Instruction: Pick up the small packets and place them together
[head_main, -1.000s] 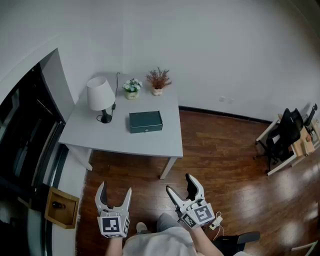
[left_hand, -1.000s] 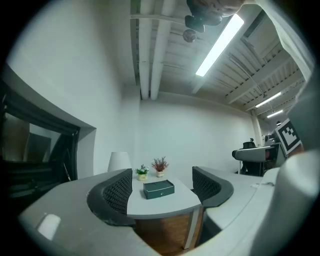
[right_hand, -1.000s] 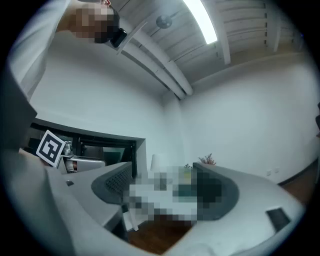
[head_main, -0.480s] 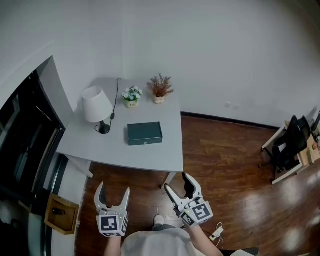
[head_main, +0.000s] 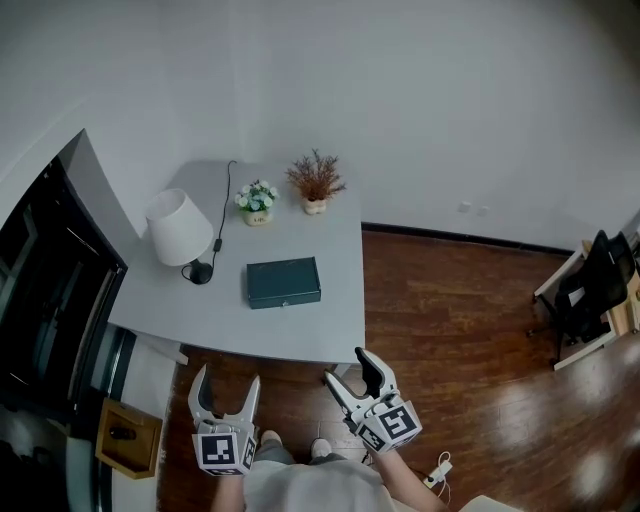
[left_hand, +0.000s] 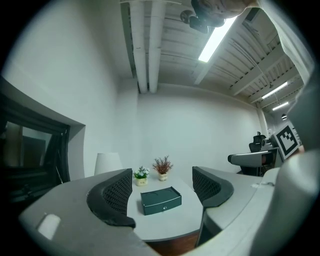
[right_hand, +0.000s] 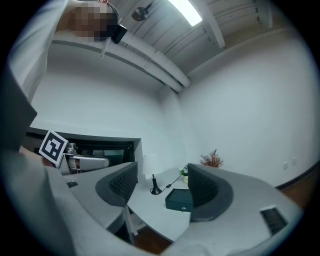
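Note:
No small packets show in any view. A dark green box (head_main: 284, 282) lies shut on the grey table (head_main: 330, 320), and it sits beyond the jaws in both gripper views. My left gripper (head_main: 228, 384) hangs open and empty just short of the table's near edge. To its right, near the table's front right corner, my right gripper (head_main: 349, 367) is open too. Its jaws have just been closing a little, with nothing between them. Both grippers point level at the table.
On the table stand a white lamp (head_main: 178, 228) with a cord, a small flower pot (head_main: 256, 200) and a dried-plant pot (head_main: 315, 183). A wooden cabinet (head_main: 128, 437) is at the lower left, an office chair (head_main: 590, 290) at the far right, a power strip (head_main: 440, 470) on the wood floor.
Both grippers have moved forward toward the table, which now lies closer in the head view. The right gripper's jaws stand slightly narrower than before.

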